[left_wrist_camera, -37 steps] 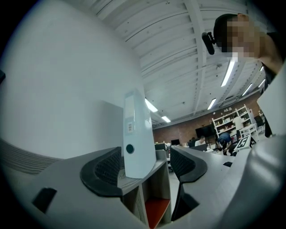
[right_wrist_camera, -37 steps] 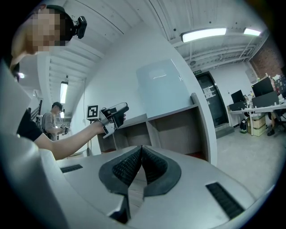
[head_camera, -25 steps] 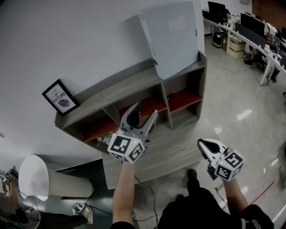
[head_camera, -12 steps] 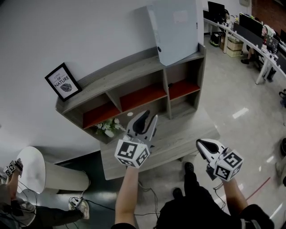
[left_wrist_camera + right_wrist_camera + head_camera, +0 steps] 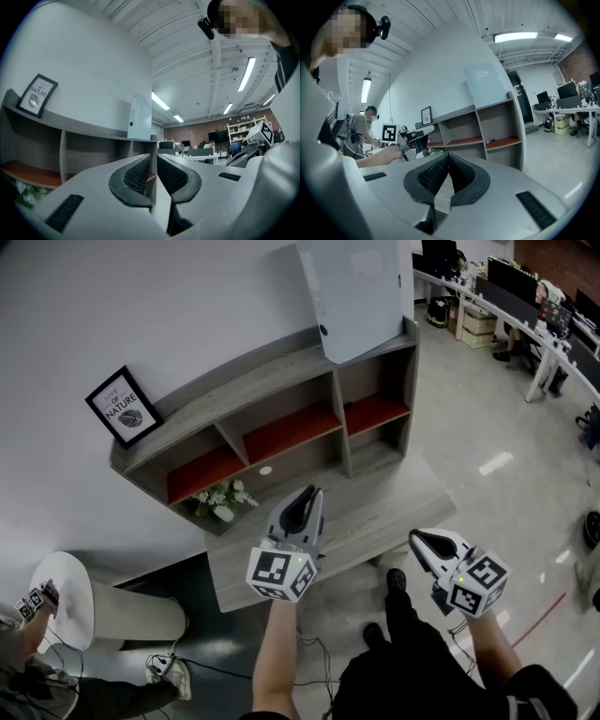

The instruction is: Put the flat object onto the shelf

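Note:
The flat object (image 5: 356,292), a pale grey-blue board, stands upright on top of the wooden shelf (image 5: 234,395) at its right end and leans on the wall. It also shows in the left gripper view as the flat object (image 5: 139,117) and in the right gripper view as the flat object (image 5: 485,86). My left gripper (image 5: 305,495) hovers over the low bench, well short of the shelf. Its jaws are closing, with only a thin slit between the pads (image 5: 136,173) and nothing in it. My right gripper (image 5: 417,538) is shut and empty, lower right.
A framed picture (image 5: 122,418) leans on the shelf top at the left. Flowers (image 5: 220,498) sit in a lower compartment. A low wooden bench (image 5: 375,521) stands before the shelf. At the lower left are a round white table (image 5: 56,601) and another person (image 5: 19,652). Office desks (image 5: 525,315) line the right.
My left gripper has drawn back and down from the shelf, and its jaws have narrowed from wide apart to almost together. The right gripper has barely moved.

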